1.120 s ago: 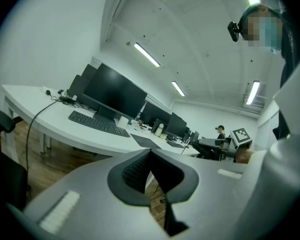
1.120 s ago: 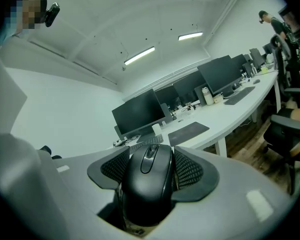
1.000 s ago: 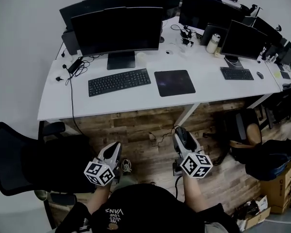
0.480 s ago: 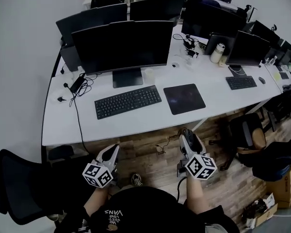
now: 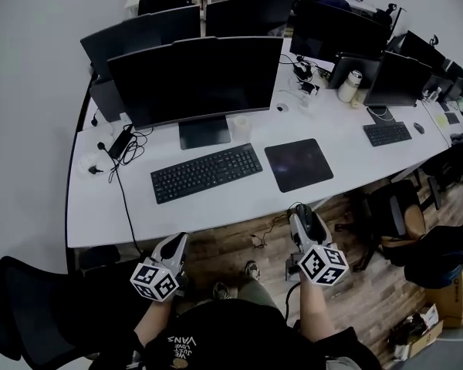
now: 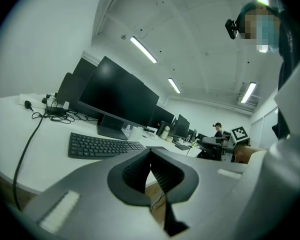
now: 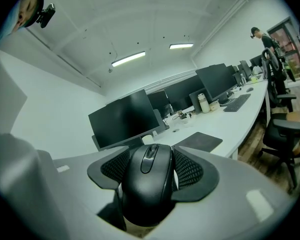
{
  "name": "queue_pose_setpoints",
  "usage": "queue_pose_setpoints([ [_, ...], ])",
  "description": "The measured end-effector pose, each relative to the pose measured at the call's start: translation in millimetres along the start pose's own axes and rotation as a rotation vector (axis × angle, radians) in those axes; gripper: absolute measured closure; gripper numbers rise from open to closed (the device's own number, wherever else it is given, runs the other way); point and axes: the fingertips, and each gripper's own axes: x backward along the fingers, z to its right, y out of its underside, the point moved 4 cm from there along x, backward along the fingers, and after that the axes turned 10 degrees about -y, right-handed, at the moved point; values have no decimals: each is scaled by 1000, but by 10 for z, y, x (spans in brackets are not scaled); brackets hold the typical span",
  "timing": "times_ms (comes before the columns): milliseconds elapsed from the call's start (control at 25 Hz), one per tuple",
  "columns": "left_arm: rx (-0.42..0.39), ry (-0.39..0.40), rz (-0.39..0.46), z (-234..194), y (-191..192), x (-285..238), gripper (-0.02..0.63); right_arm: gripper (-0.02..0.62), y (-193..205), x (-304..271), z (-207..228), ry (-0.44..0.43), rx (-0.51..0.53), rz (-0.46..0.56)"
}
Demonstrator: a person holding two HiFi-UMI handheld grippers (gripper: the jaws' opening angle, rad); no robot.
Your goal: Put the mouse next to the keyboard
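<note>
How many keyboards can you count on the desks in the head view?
2. One keyboard lies before the nearest monitor, left of the mouse pad; a second keyboard lies far right, before another monitor. Monitors may hide more.

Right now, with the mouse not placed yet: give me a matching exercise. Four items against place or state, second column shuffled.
Items
1. mouse
2. keyboard
3. mouse pad
4. left gripper

Place or state
A. shut, nothing between its jaws
B. flat on the desk, to the right of the keyboard in the head view
C. clamped in the right gripper, short of the desk
D. on the desk, in front of the nearest monitor

Pairs: 1-C; 2-D; 3-B; 4-A
</note>
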Motion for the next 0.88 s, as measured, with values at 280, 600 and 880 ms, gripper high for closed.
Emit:
queue_pose_setpoints([
  [280, 10, -37, 11, 141, -93, -347, 604, 314, -253, -442, 276, -42, 7, -26],
  [600, 35, -113, 82, 360, -182, -768, 604, 314, -648, -964, 608, -136, 49, -45],
  [880, 51, -191, 128, 520, -128, -941, 604, 314, -869, -1384, 807, -234, 89, -64],
])
